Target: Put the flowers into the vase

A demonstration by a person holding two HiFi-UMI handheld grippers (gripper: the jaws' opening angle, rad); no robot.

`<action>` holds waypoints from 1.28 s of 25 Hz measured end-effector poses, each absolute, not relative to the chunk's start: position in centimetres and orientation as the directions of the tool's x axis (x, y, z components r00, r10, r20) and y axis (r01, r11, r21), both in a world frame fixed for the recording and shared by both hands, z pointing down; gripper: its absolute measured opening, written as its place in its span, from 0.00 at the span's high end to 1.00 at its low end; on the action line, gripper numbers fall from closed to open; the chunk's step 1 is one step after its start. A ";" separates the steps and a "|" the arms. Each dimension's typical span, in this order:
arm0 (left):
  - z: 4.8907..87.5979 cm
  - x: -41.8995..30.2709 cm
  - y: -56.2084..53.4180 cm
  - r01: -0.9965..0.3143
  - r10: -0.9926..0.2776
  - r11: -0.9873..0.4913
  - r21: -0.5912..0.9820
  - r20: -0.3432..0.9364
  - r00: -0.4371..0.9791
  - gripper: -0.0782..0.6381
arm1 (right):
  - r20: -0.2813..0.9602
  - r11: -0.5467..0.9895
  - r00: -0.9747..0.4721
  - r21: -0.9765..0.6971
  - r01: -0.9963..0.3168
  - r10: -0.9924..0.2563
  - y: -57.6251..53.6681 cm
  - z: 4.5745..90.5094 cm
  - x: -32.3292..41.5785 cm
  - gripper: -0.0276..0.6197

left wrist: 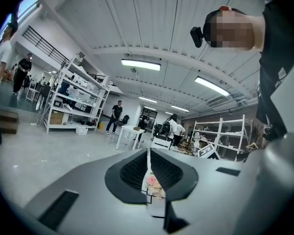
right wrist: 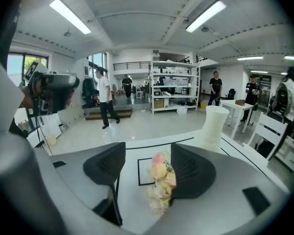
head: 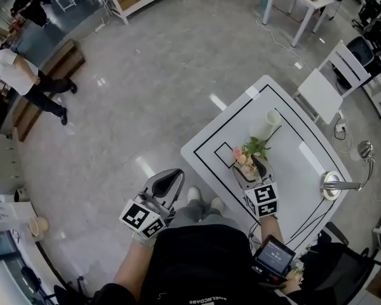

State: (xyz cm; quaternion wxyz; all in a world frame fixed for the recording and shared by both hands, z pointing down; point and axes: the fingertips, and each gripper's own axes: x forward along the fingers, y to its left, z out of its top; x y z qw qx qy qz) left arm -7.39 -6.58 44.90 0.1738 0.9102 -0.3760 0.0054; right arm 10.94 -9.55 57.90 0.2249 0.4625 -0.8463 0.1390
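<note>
A bunch of pink and cream flowers [head: 247,154] with green leaves lies on the white table [head: 298,170] near its front left corner. My right gripper [head: 257,173] is over it, open. In the right gripper view the blooms [right wrist: 161,177] lie between the jaws, against the right pad [right wrist: 186,173], with a clear gap to the left pad. The white vase [head: 271,121] stands upright beyond the flowers, and is seen again as the vase [right wrist: 214,124] behind the right jaw. My left gripper [head: 165,186] is off the table to the left, over the floor, shut and holding nothing [left wrist: 148,173].
A black rectangle and a small black square [head: 223,154] are drawn on the table. A silver desk lamp [head: 333,184] stands at the table's right edge. A white chair [head: 333,81] is behind the table. A person [head: 25,81] walks across the floor far left.
</note>
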 end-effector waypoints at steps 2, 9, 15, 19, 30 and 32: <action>45.2 -7.5 -6.6 -0.692 -0.687 -0.649 0.315 0.149 0.711 0.88 | 0.561 0.530 -0.442 -0.007 -0.848 -0.700 -9.7 59.7 11.4 0.51; 46.2 -7.9 -6.5 -0.707 -0.693 -0.631 0.319 0.178 0.699 0.88 | 0.729 0.549 -0.319 0.092 -0.831 -0.605 -9.5 65.0 12.5 0.49; 46.6 -8.6 -6.0 -0.725 -0.706 -0.610 0.319 0.197 0.681 0.88 | 0.768 0.513 -0.227 0.149 -0.845 -0.598 -10.1 67.5 13.4 0.49; 46.8 -9.2 -5.8 -0.739 -0.715 -0.594 0.318 0.211 0.666 0.88 | 0.791 0.509 -0.199 0.160 -0.846 -0.579 -10.5 69.0 13.6 0.49; 47.4 -10.0 -5.1 -0.765 -0.736 -0.562 0.316 0.231 0.636 0.88 | 0.822 0.518 -0.107 0.245 -0.820 -0.559 -10.7 72.2 14.6 0.50; 47.4 -10.2 -5.0 -0.768 -0.739 -0.558 0.314 0.231 0.632 0.88 | 0.823 0.522 -0.096 0.261 -0.812 -0.560 -10.7 72.5 14.6 0.51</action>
